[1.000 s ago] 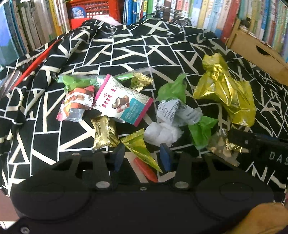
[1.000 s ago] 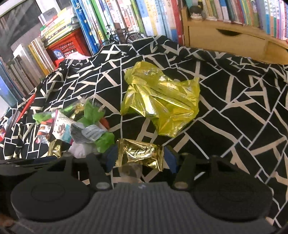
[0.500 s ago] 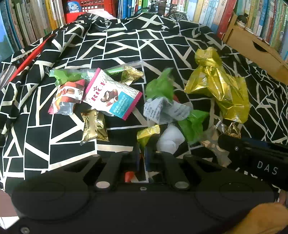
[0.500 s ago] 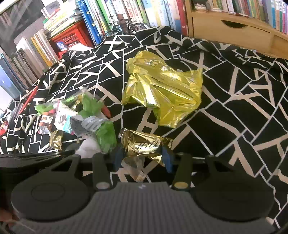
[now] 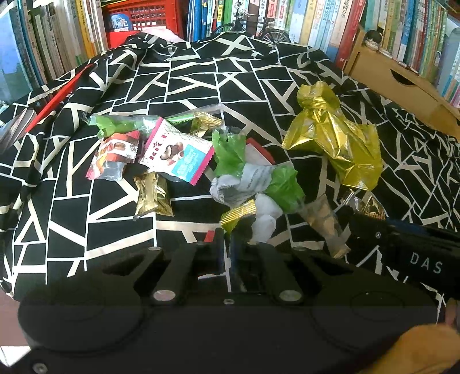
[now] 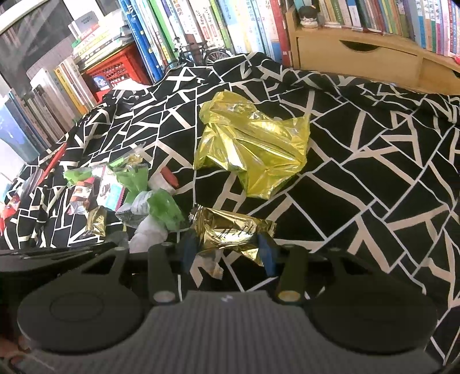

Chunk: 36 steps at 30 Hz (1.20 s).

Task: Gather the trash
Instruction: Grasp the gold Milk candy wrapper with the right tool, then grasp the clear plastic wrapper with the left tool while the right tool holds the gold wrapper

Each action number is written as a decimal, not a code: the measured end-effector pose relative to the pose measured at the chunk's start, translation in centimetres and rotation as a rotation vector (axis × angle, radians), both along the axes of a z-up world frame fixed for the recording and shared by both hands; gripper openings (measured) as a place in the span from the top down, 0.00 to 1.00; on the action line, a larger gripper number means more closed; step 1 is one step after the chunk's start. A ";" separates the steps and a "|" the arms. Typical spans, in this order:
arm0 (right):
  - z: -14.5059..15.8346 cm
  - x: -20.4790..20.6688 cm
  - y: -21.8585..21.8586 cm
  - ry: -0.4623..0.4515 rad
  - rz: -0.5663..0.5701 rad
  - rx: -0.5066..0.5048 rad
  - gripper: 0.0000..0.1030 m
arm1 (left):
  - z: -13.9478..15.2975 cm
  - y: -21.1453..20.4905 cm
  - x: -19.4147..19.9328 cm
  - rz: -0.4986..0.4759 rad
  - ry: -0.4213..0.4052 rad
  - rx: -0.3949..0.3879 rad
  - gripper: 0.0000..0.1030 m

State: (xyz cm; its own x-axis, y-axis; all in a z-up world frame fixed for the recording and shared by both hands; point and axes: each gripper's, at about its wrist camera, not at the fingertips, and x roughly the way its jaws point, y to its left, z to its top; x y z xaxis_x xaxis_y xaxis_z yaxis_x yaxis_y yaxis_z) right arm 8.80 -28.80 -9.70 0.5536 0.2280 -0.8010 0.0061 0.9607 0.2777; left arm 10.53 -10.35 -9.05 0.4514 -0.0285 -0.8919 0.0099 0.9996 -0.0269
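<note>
Wrappers lie scattered on a black-and-white patterned cloth (image 5: pixel 178 77). My left gripper (image 5: pixel 227 244) is shut on a small yellow-green candy wrapper (image 5: pixel 237 214), whose gold crimped end sticks up above the fingertips. My right gripper (image 6: pixel 227 248) is shut on a crumpled gold foil wrapper (image 6: pixel 230 233), held between the blue pads just off the cloth. A big yellow foil bag (image 6: pixel 253 152) (image 5: pixel 336 141) lies beyond it. The right gripper's black body (image 5: pixel 402 247) enters the left wrist view at lower right.
A pile remains on the cloth: pink-and-white snack packet (image 5: pixel 175 155), red cookie wrapper (image 5: pixel 113 156), gold wrapper (image 5: pixel 152 195), green scraps (image 5: pixel 230 149), white tissue (image 5: pixel 264 215). Books (image 6: pixel 178 31), a red crate (image 5: pixel 143 20) and a wooden drawer box (image 6: pixel 359 57) stand behind.
Both grippers have closed, the left on the yellow-green wrapper and the right on the gold foil wrapper. Both have pulled back and lifted slightly with their wrappers.
</note>
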 end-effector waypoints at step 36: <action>-1.0 -7.1 -1.7 0.022 -0.072 -0.050 0.51 | -3.7 0.3 -2.5 0.187 0.014 -0.068 0.87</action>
